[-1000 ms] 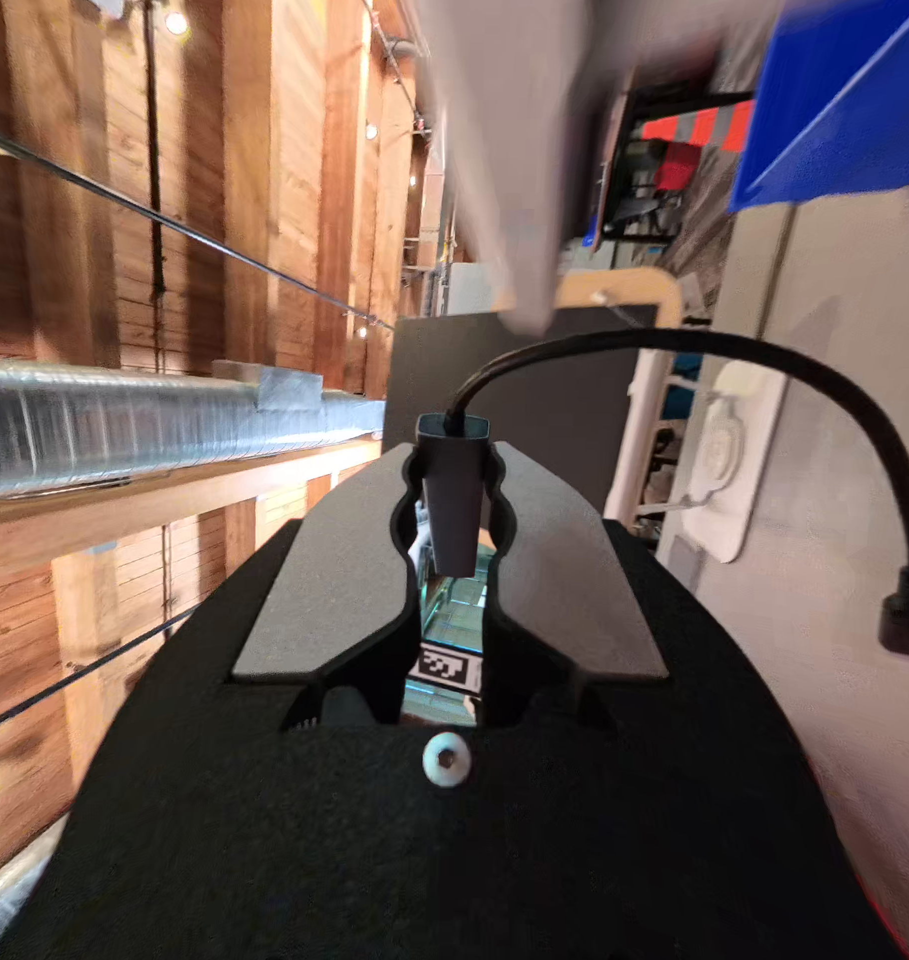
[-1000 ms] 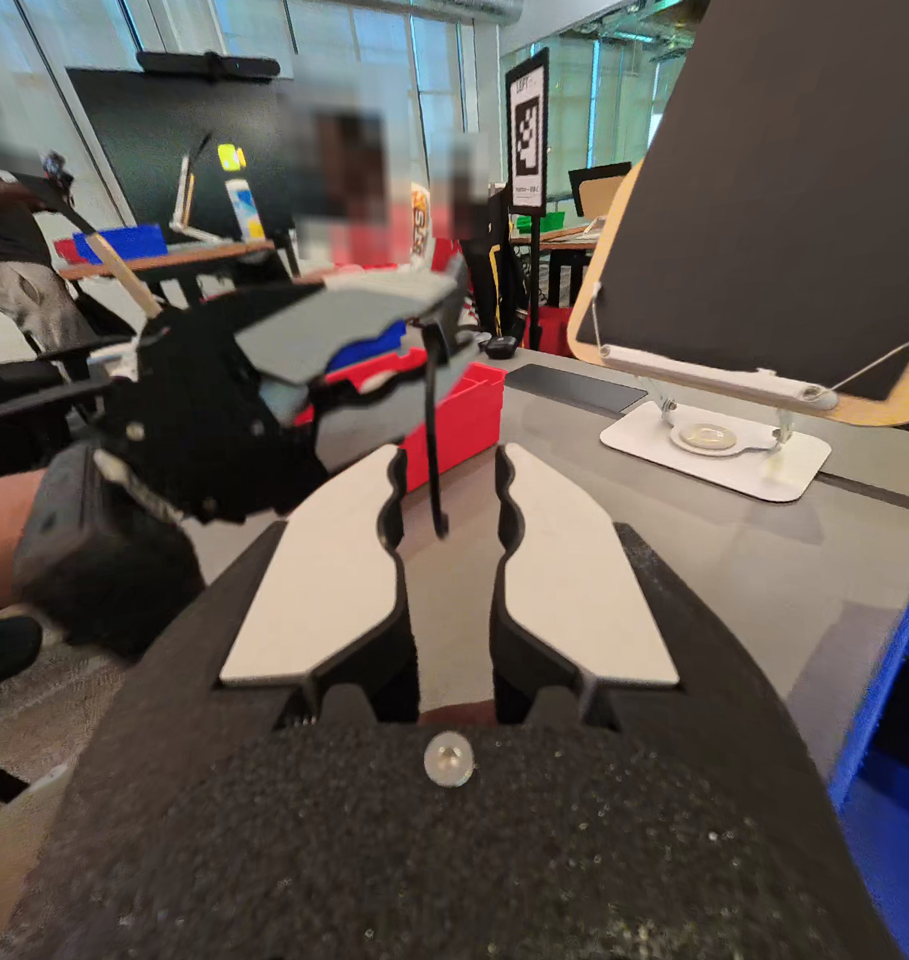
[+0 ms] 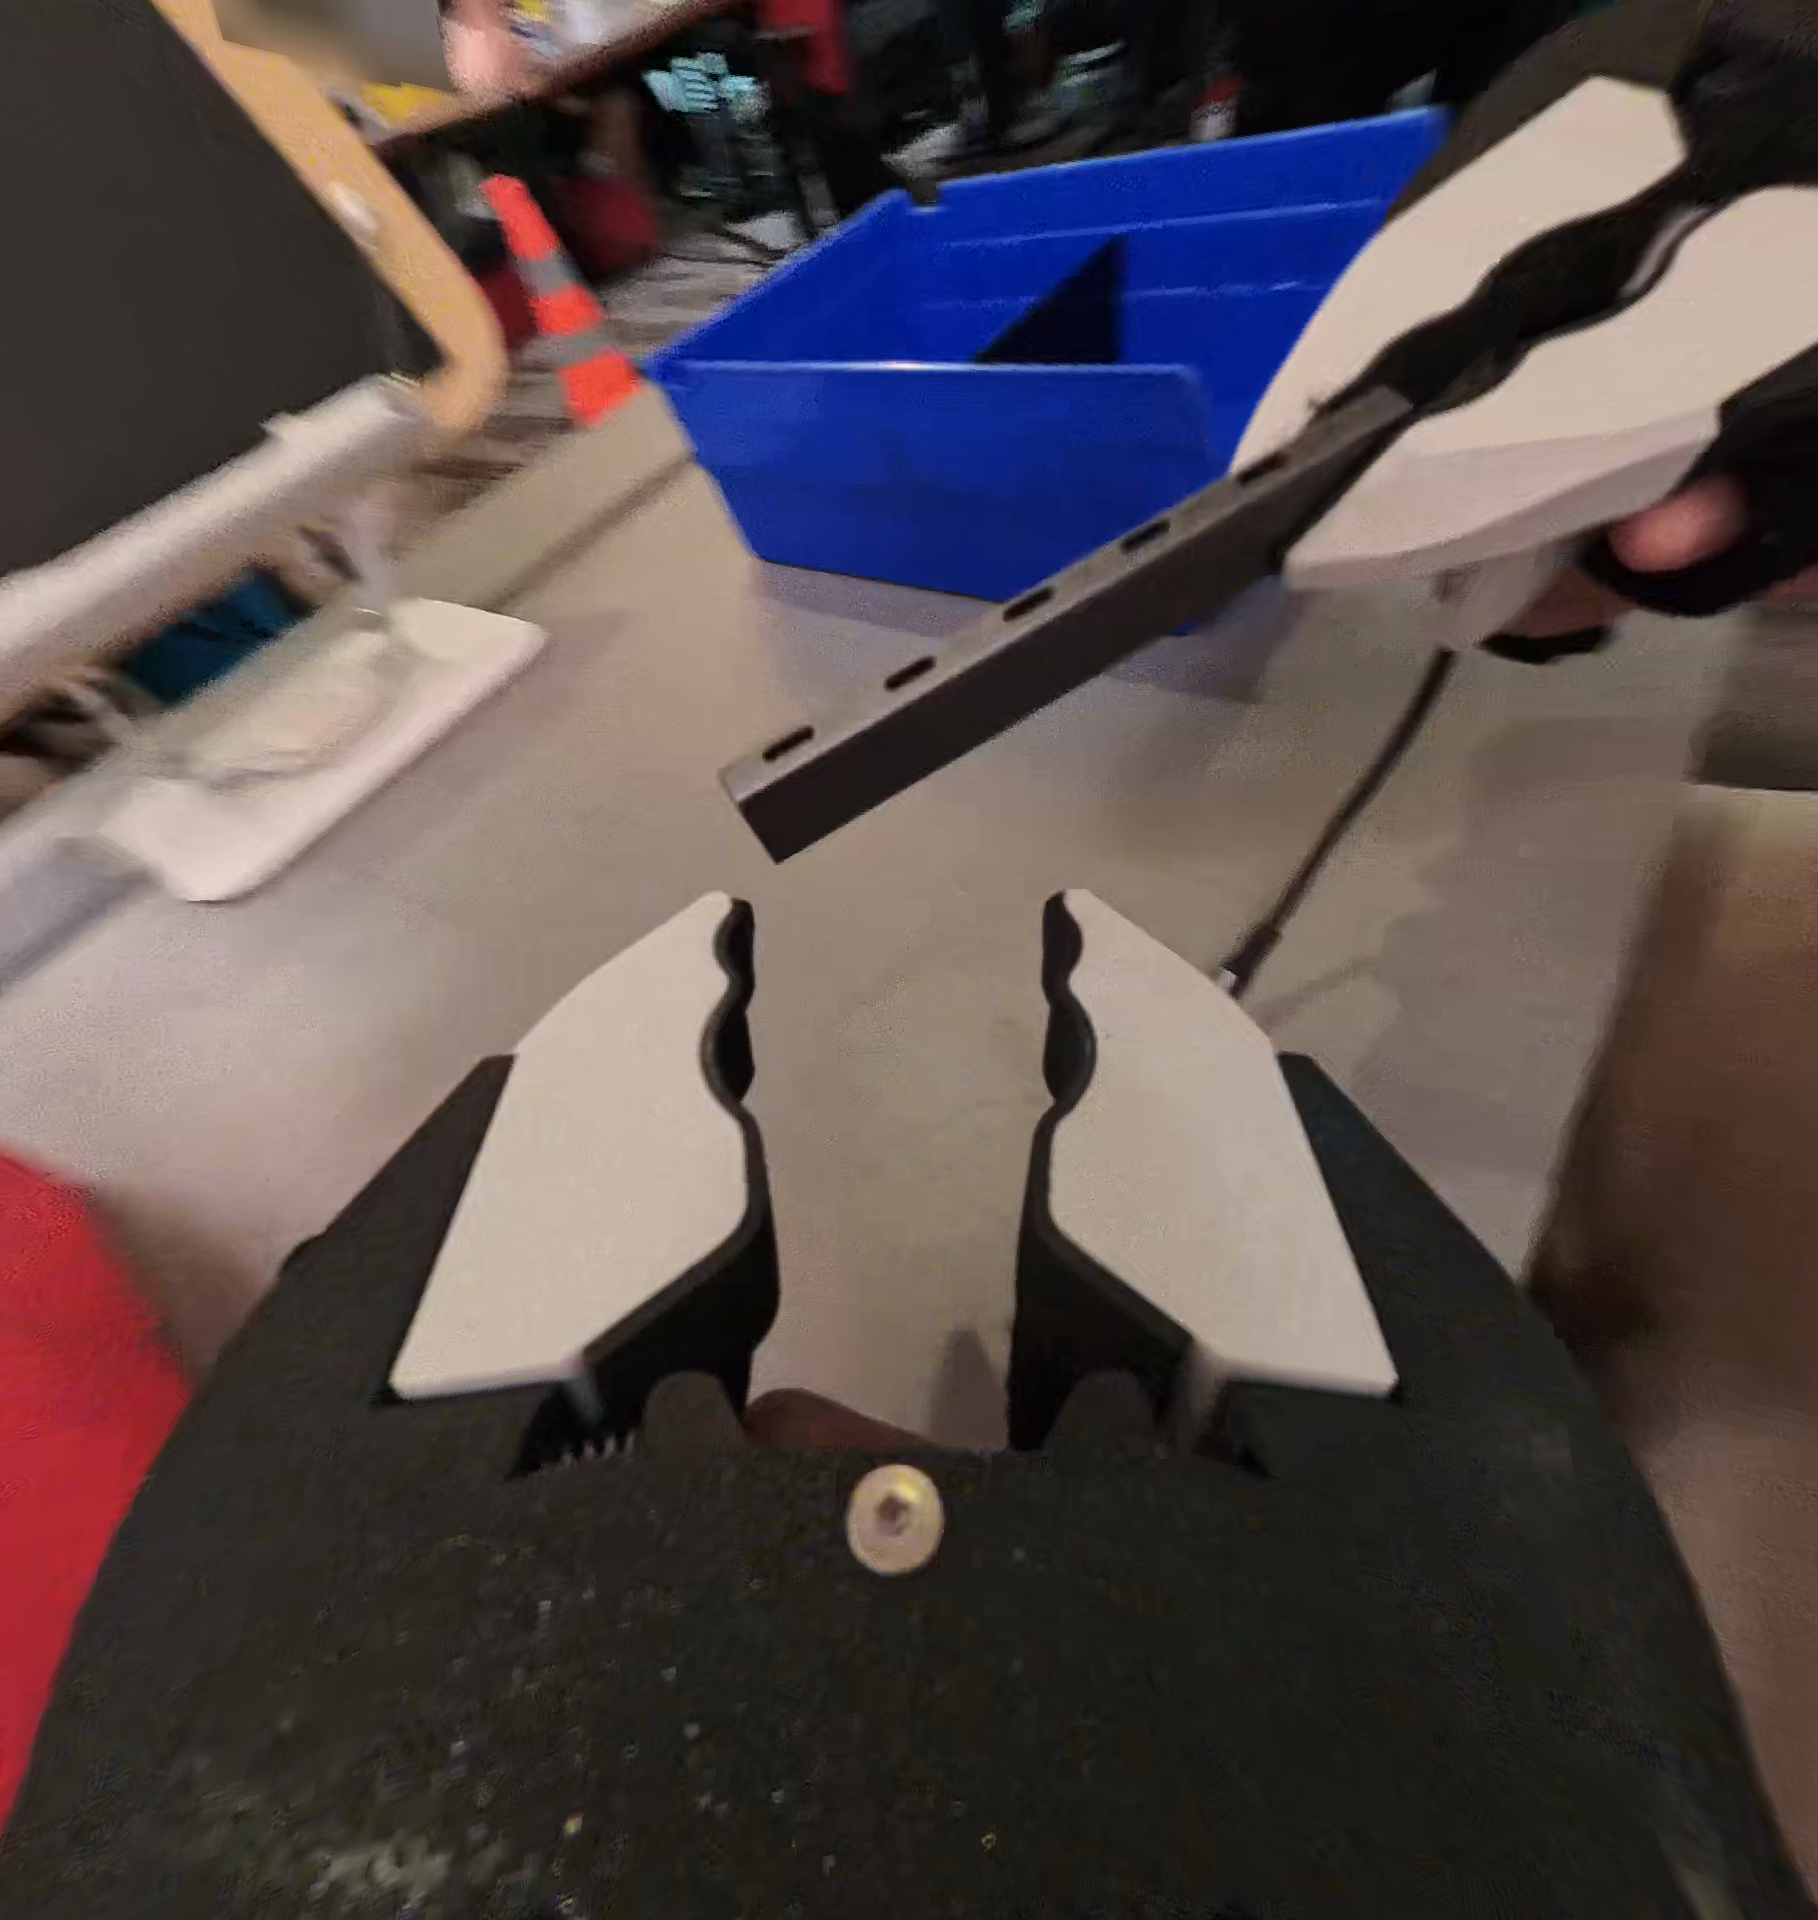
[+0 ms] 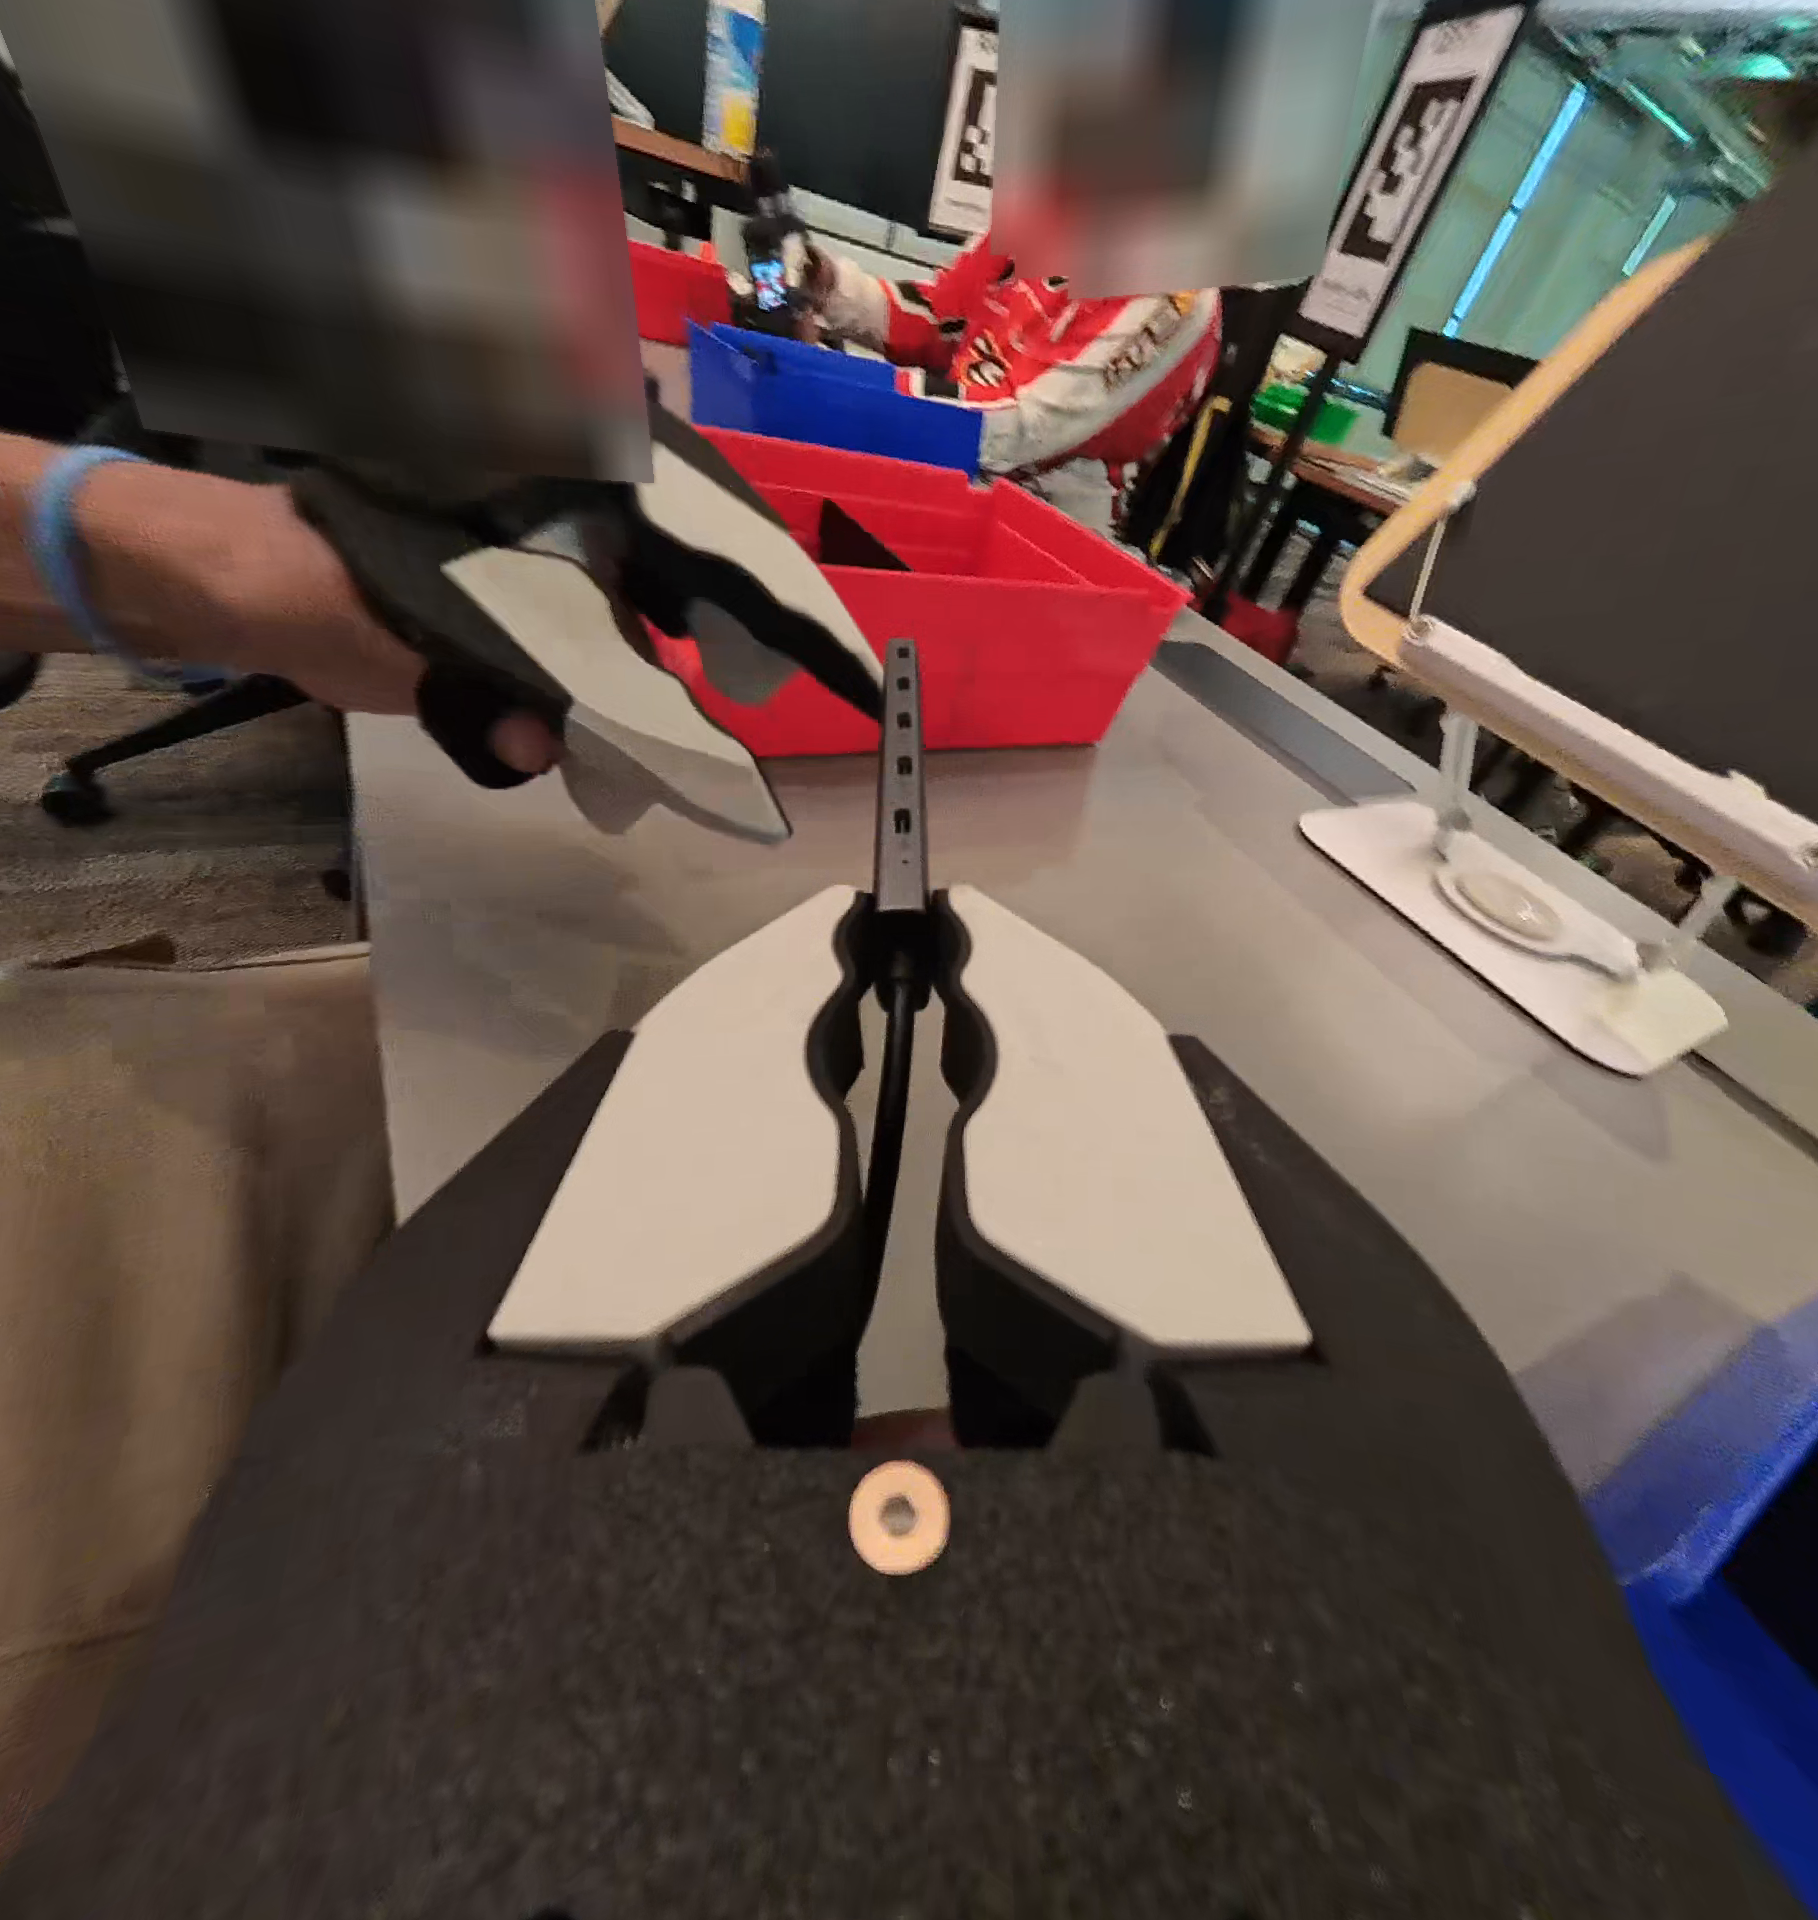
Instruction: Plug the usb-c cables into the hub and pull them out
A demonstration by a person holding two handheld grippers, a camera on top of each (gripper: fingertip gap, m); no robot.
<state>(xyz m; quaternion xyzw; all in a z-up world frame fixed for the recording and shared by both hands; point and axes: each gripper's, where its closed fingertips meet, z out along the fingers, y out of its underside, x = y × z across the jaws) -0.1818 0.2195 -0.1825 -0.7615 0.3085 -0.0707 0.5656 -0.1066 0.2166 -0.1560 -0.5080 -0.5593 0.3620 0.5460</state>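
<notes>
The hub (image 4: 903, 769) is a thin dark grey bar with a row of ports along one edge. My right gripper (image 4: 903, 899) is shut on its near end and holds it above the grey table (image 4: 1196, 1091), pointing forward. The hub's black cable (image 4: 889, 1091) runs back between the fingers. In the left wrist view my left gripper (image 3: 897, 925) is open and empty, just below the hub's free end (image 3: 1040, 634). The right gripper (image 3: 1331, 468) is at the upper right, and the cable (image 3: 1341, 810) hangs to the table. The left gripper (image 4: 827, 758) also shows left of the hub.
A blue bin (image 3: 946, 447) stands behind the hub and a red bin (image 4: 988, 644) at the table's far side. A white stand (image 4: 1507, 935) holding a dark board sits to the right. People are at tables in the background. My right fingertips sit around 9 cm from my left ones.
The hub has passed from my left gripper to my right. The left gripper has opened and turned down toward the table; the right has shut on the hub.
</notes>
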